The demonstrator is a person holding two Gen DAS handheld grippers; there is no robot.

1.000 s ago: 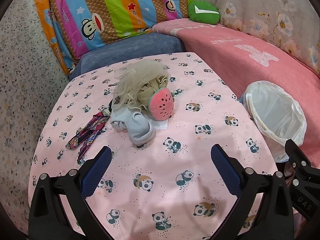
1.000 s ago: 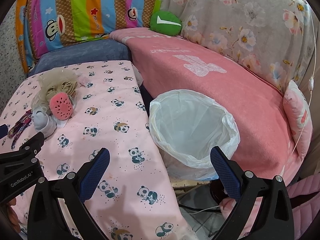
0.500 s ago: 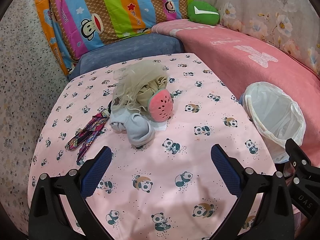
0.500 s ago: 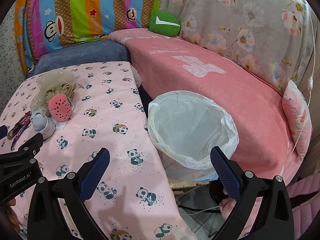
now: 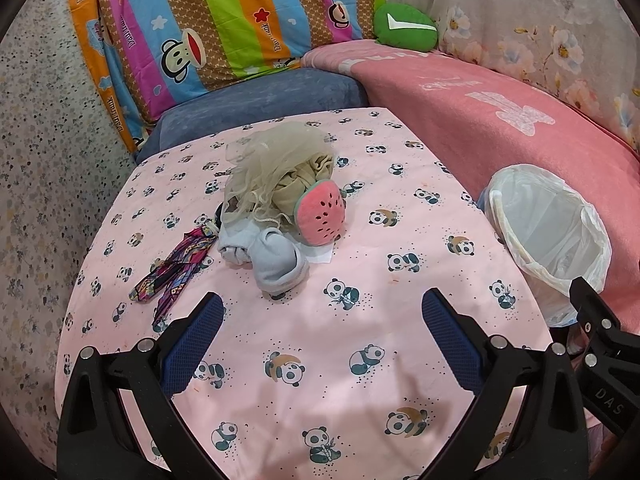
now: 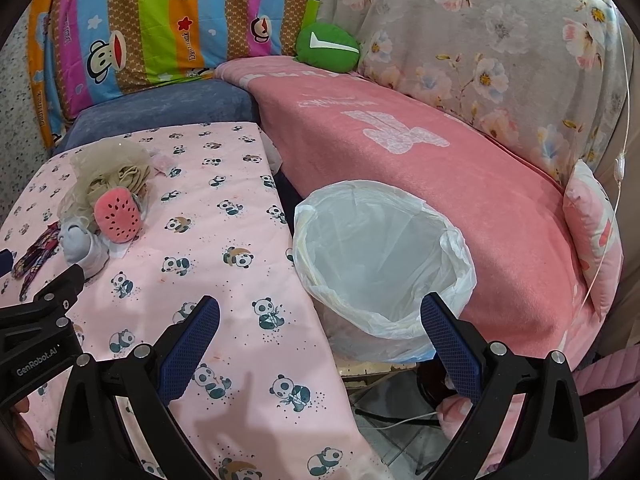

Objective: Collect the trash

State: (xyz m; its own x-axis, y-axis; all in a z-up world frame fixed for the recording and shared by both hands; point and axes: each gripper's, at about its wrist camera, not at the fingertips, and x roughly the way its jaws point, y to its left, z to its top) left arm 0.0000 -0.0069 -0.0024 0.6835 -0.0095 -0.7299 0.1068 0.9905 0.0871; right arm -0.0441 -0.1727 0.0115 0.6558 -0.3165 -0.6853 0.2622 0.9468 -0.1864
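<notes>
Pink panda-print cloth covering the table. Behind its far edge: blue cushion, striped monkey-print quilt. Along its right edge: pink blanket (white lettering), green cushion, floral sheet.

Black plastic left gripper and right gripper, each with ribbed blue finger pads, silver screws; white "DAS" and "GenRobot.AI" lettering on the housings.

Panda-print table, cloth pile atop
</notes>
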